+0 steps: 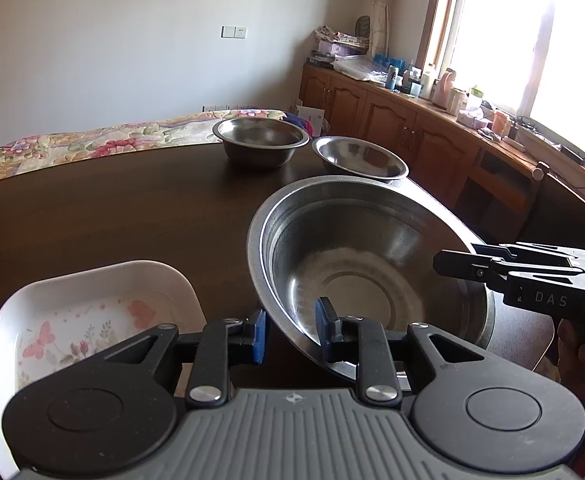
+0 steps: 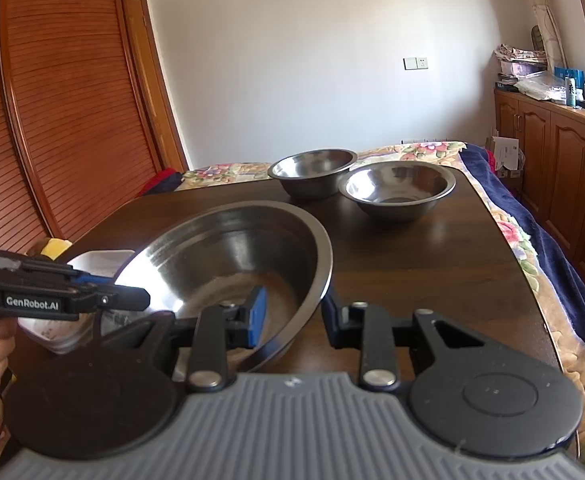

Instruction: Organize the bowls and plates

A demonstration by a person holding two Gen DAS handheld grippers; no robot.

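Both tongs straddle opposite rims of the large steel bowl (image 1: pixel 372 276), which sits tilted at centre frame. The left gripper (image 1: pixel 291 330) and right gripper (image 2: pixel 292 316) stand apart around the rim, not visibly pinching. Slick steel could slip and clatter. Only the left view shows the white floral dish (image 1: pixel 92 320) plainly, lower left; the louvred wardrobe (image 2: pixel 52 120) appears only in the right view.

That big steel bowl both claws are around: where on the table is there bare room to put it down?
The widest bare stretch of the table lies beyond the white tray, left of the two small steel bowls. The big bowl and tray crowd the near edge, and the small bowls fill the far right corner.
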